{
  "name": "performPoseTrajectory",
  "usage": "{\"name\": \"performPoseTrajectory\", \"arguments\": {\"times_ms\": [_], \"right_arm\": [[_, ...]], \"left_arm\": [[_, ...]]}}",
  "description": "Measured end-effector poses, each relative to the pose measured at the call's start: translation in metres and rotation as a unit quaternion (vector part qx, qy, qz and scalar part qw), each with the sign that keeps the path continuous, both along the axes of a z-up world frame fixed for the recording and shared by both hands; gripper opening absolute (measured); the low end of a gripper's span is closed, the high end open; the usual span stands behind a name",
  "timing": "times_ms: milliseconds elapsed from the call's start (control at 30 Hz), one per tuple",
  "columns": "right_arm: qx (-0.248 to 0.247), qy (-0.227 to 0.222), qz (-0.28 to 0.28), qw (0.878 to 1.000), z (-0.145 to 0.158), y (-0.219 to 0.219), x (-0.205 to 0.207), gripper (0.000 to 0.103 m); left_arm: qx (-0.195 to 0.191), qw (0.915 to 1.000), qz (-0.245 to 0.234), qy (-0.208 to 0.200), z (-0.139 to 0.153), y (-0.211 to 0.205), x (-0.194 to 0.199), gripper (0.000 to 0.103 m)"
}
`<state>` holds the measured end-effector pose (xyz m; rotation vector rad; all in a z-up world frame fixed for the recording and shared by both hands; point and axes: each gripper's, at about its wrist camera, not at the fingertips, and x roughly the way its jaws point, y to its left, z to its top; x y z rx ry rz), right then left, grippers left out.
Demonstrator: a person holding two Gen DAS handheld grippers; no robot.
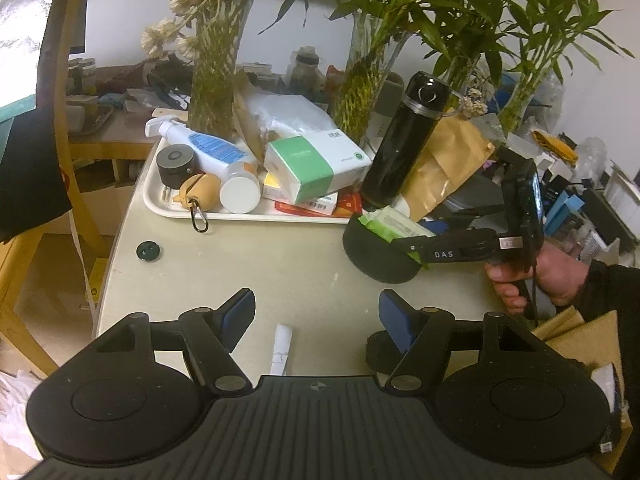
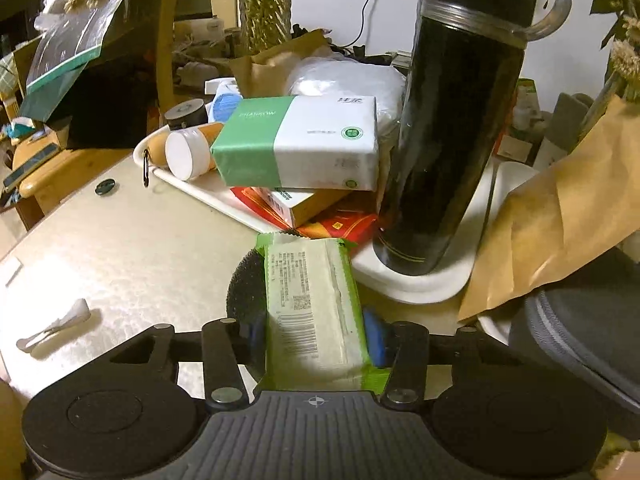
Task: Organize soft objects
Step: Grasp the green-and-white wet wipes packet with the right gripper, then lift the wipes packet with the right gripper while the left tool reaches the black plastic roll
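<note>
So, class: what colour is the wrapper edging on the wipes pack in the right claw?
Bright green around a pale, whitish middle on the wipes pack; the right wrist view shows it best.

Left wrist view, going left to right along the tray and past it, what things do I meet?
Black round puck → tan pouch with carabiner → white jar lid → green and white tissue pack → black flask → brown paper bag → right claw closed on the green wipes pack.

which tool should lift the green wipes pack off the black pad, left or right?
Right. The right tool already straddles the green wipes pack, blue pads at both its sides. The left tool hangs open and empty over bare table, well short of the pack.
</note>
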<state>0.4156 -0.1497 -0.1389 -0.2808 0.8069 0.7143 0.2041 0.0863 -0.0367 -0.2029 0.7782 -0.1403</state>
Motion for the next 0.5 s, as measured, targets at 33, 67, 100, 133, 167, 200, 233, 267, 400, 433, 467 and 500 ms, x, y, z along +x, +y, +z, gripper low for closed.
{"name": "performPoseTrajectory", "arguments": {"times_ms": [33,67,100,133,167,200,233,267,400,433,467,500], "right_arm": [[-0.002,0.000,0.001,1.000,0.001,-0.001,-0.001,0.051],[-0.002,0.000,0.003,1.000,0.003,-0.002,-0.002,0.051],[-0.001,-0.003,0.006,1.000,0.006,-0.003,-0.003,0.051],[0.002,-0.007,0.008,1.000,0.010,-0.005,-0.005,0.051],[0.006,-0.010,0.010,1.000,0.014,-0.007,-0.007,0.051],[0.008,-0.014,0.011,1.000,0.019,-0.009,-0.009,0.051],[0.011,-0.019,0.012,1.000,0.024,-0.010,-0.011,0.051],[0.014,-0.022,0.014,1.000,0.029,-0.012,-0.013,0.051],[0.020,-0.034,0.014,0.999,0.047,-0.018,-0.021,0.051],[0.021,-0.036,0.014,0.999,0.052,-0.021,-0.024,0.051],[0.023,-0.038,0.014,0.999,0.057,-0.024,-0.027,0.051],[0.024,-0.040,0.013,0.999,0.061,-0.027,-0.029,0.051]], "left_arm": [[0.001,1.0000,-0.001,-0.002,0.000,0.000,-0.001,0.068],[0.003,1.0000,-0.001,-0.004,0.001,-0.001,-0.001,0.068],[0.004,1.0000,-0.001,-0.005,0.001,-0.001,-0.001,0.068],[0.005,1.0000,0.000,-0.006,0.001,-0.001,-0.001,0.068],[0.005,1.0000,0.000,-0.006,0.002,-0.001,-0.002,0.068],[0.004,1.0000,0.001,-0.006,0.002,0.000,-0.001,0.068],[0.002,1.0000,0.002,-0.006,0.002,0.000,-0.001,0.068],[0.001,1.0000,0.002,-0.006,0.002,0.000,-0.001,0.068],[-0.004,1.0000,-0.006,-0.005,0.001,-0.002,-0.001,0.068],[-0.003,1.0000,-0.007,-0.006,0.001,-0.002,-0.001,0.068],[-0.003,0.9999,-0.009,-0.006,0.001,-0.003,-0.001,0.068],[-0.004,0.9999,-0.011,-0.007,0.001,-0.002,0.000,0.068]]}}
